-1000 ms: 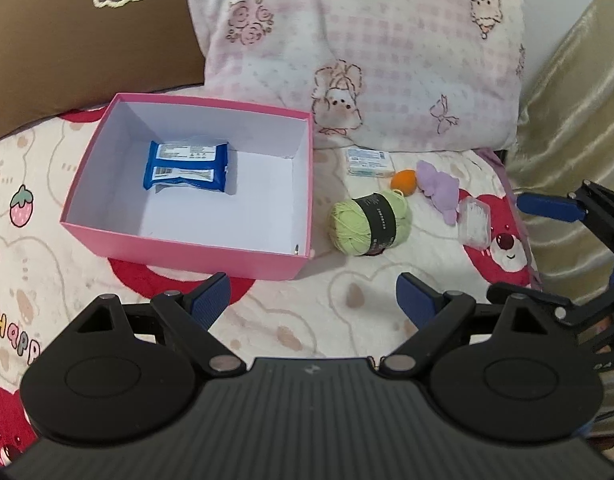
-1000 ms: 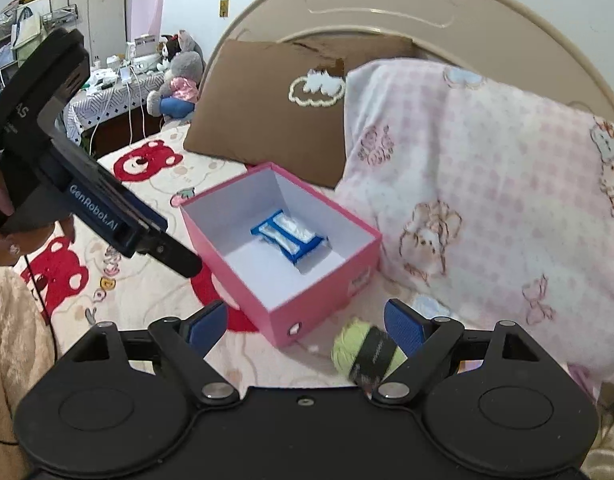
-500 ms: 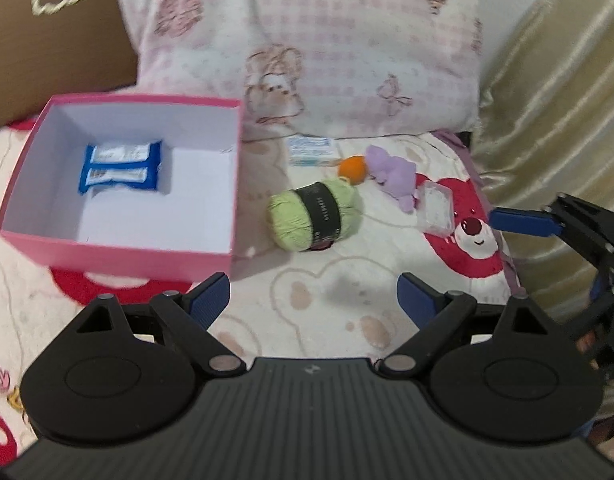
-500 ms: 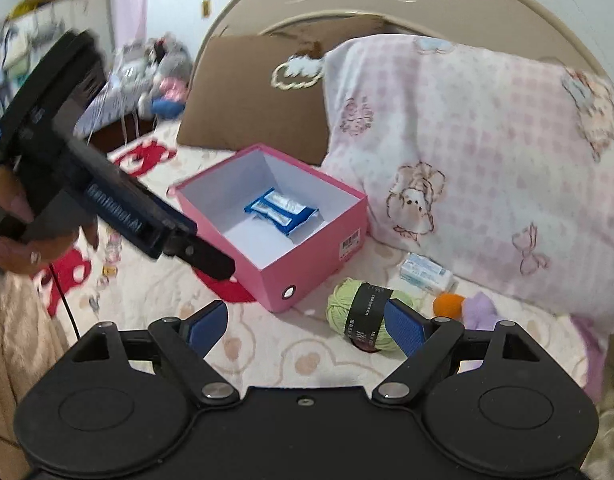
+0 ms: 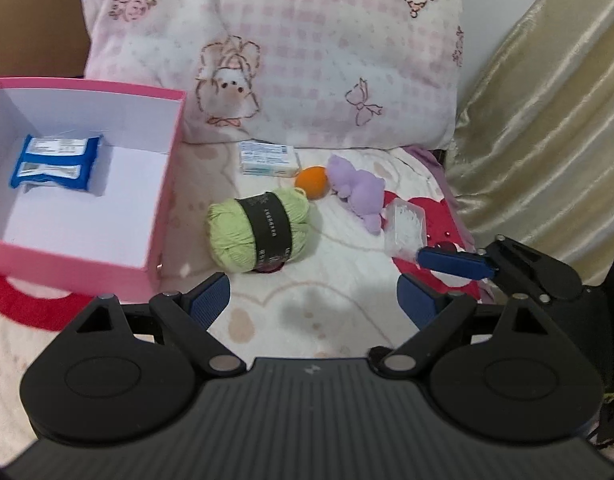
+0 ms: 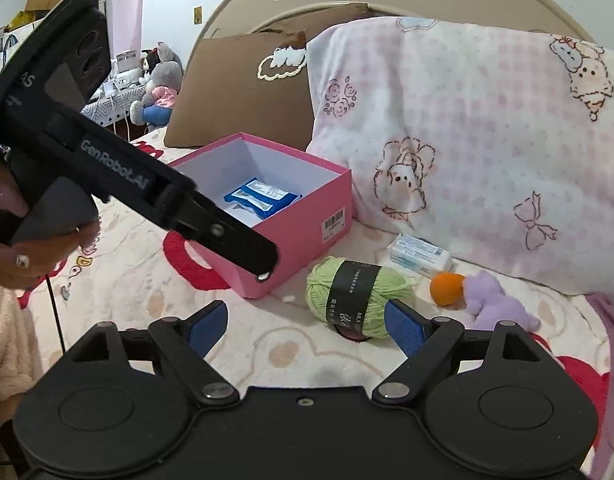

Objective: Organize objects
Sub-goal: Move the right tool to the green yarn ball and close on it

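Observation:
A pink box (image 5: 159, 208) with a blue packet (image 5: 55, 162) inside sits on the bed at the left. To its right lie a green yarn ball (image 5: 259, 232), a white pack (image 5: 269, 158), an orange ball (image 5: 311, 178), a purple plush (image 5: 359, 192) and a clear plastic case (image 5: 405, 228). My left gripper (image 5: 313, 300) hangs open and empty, short of the yarn. My right gripper (image 6: 307, 322) is open too, its right pad just in front of the yarn ball (image 6: 357, 296). One of its blue fingers (image 5: 453, 262) reaches in beside the clear case.
A pink checked pillow (image 5: 307, 60) and a brown pillow (image 6: 235, 92) stand behind the items. A gold curtain (image 5: 547, 120) hangs at the right. A hand (image 6: 11, 256) holds the left gripper over the bed's left side, in front of the pink box (image 6: 307, 216).
Both grippers have come lower and closer to the items. The left view swung right, so the box slid to the left edge. The right finger moved in beside the clear case. Jaws unchanged.

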Motion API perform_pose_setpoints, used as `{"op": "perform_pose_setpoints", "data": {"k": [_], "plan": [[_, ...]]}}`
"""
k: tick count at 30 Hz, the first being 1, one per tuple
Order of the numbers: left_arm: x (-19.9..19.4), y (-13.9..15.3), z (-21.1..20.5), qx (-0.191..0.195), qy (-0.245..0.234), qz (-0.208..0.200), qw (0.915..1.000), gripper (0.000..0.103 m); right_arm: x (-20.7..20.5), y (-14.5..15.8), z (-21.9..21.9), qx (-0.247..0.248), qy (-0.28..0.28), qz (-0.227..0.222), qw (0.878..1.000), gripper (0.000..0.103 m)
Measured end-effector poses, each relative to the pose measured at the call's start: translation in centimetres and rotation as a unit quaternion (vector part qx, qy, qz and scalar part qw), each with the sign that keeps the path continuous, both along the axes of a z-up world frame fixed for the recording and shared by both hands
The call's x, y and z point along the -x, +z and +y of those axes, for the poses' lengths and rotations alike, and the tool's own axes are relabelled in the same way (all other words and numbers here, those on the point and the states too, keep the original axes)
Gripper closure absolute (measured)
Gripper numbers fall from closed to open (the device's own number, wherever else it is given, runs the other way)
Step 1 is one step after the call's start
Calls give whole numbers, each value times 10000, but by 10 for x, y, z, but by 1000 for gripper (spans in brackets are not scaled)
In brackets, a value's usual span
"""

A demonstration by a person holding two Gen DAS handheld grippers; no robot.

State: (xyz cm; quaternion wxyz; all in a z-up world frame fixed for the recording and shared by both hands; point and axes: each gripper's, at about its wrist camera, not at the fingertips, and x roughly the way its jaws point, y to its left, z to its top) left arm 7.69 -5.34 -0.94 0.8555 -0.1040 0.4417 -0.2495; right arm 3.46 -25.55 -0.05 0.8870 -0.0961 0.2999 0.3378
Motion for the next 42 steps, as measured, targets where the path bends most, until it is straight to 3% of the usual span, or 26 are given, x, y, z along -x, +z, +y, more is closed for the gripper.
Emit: {"op": "perform_pose_setpoints", "data": {"k": [6, 9, 14, 16, 22, 28, 30, 36, 42], "plan": [[-10, -23, -19, -249, -97, -384, 9989, 14, -18, -24, 0, -204, -80, 310, 9993, 15], [-16, -32, -18, -69, 236, -711, 9972, 15, -32, -41, -1, -196, -271, 486, 9983, 15], [-27, -47, -22, -67, 441, -819, 9956, 15, -49, -74, 9, 315, -586, 189, 9976, 15], [-32, -55, -22, -68, 483, -801, 9956, 15, -55, -83, 10, 247, -600, 129, 9978, 15], [-36, -75, -40, -863, 439, -1258, 9873, 17, -69, -96, 13, 45, -655, 58, 9978, 15], [-54, -88, -36, -647, 468, -870, 9930, 23, -82, -108, 25, 379, -578, -30, 9976, 16], [-60, -91, -35, -683, 465, -762, 9937, 27, -86, -110, 28, 396, -564, -36, 9976, 16], [-64, -105, -45, -924, 404, -795, 9917, 28, -102, -126, 32, 679, -533, -57, 9963, 15], [-68, -107, -37, -730, 480, -880, 9923, 45, -111, -135, 26, 645, -651, 28, 9958, 17]]}}
